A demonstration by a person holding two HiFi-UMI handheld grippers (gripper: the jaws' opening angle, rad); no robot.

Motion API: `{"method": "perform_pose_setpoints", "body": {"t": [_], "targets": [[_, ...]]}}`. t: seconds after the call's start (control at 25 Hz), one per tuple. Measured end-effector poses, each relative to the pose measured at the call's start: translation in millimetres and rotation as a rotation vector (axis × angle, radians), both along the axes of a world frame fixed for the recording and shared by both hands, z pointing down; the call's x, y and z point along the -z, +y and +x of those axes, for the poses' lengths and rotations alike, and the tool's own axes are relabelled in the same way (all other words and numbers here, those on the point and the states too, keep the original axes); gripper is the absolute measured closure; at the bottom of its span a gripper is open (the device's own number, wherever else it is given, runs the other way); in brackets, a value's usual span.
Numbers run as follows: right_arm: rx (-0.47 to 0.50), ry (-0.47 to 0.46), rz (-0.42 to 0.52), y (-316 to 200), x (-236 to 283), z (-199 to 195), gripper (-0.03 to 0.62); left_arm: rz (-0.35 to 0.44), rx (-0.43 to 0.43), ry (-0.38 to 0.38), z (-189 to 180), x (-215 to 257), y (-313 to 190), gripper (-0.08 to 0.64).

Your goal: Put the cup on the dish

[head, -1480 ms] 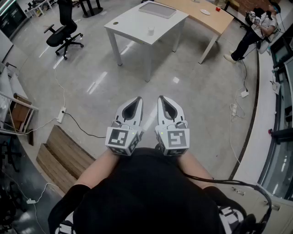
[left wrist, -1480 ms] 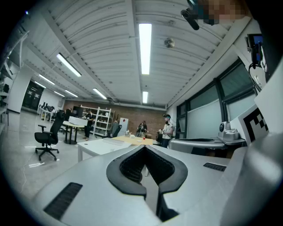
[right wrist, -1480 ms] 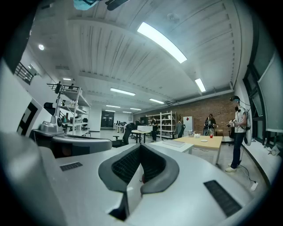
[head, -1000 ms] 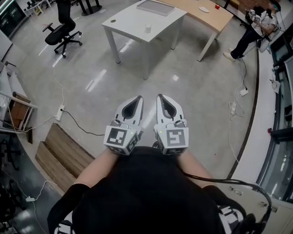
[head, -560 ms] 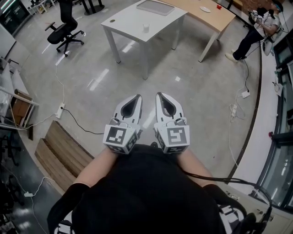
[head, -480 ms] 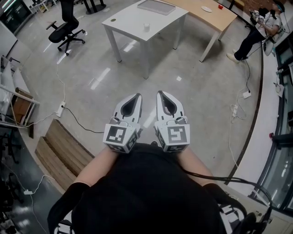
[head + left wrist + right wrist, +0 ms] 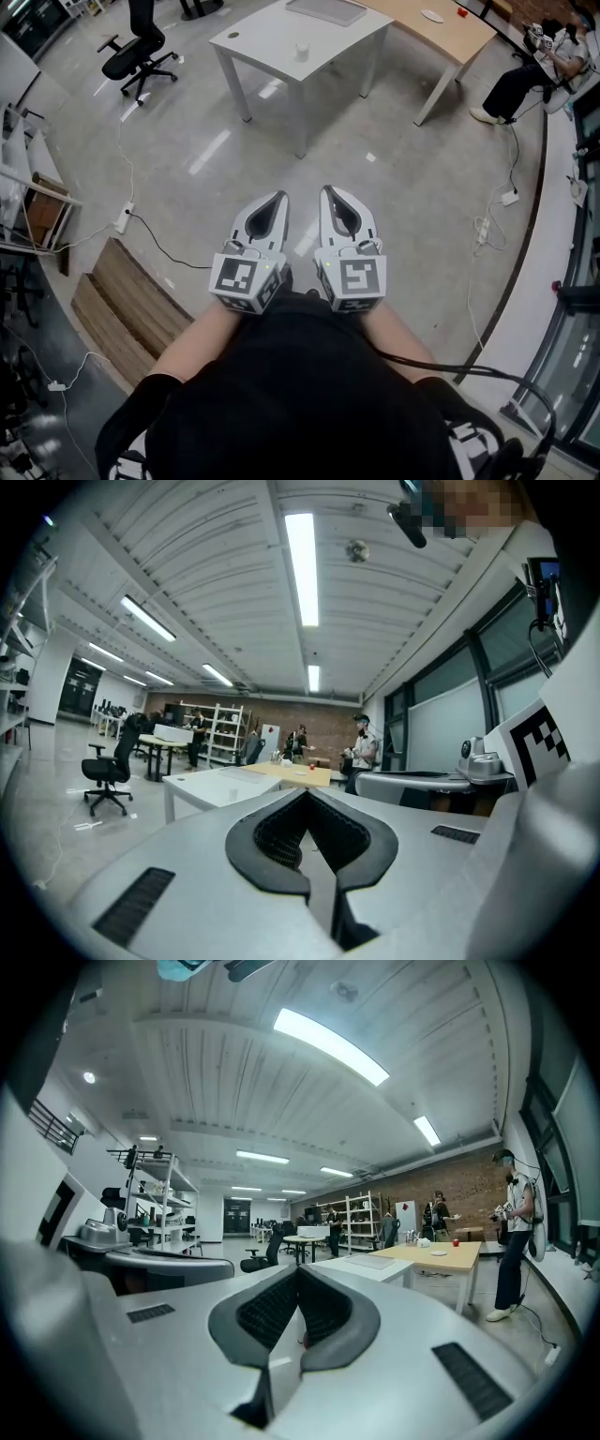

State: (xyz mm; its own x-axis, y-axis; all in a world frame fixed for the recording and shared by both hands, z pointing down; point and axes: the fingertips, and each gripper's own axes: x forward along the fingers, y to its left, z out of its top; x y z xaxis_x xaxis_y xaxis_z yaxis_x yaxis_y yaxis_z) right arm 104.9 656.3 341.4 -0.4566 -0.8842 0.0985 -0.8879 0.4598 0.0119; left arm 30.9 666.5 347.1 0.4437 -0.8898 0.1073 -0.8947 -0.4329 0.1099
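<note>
Worktop (image 7: 262, 42) has slid up-frame; its tray (image 7: 326, 8) is now clipped by the top edge. Cup (image 7: 302, 52) sits toward its near corner, tiny. Dish (image 7: 432, 16) on the wooden worktop (image 7: 412, 33) is barely resolvable. Left gripper (image 7: 279, 197) and right gripper (image 7: 330, 191): jaws clenched, empty.

No writing or number can be read.
</note>
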Motion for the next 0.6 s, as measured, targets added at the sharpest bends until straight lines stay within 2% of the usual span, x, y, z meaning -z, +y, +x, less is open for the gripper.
{"method": "perform_pose_setpoints", "body": {"t": [0.32,0.48,0.6], "targets": [[-0.048,0.038,-0.043,-72.6,-22.9,7.8,0.58,-0.034,-0.042,0.023,4.1,-30.6,-79.0,0.554],[-0.059,0.056,-0.081,-119.7,-33.1,-3.8,0.58,-0.057,-0.062,0.039,-5.1,-40.5,-128.5,0.554],[-0.045,0.061,-0.075,-153.6,-35.1,-17.3,0.58,-0.067,-0.069,0.041,-15.7,-41.3,-163.8,0.554]]}}
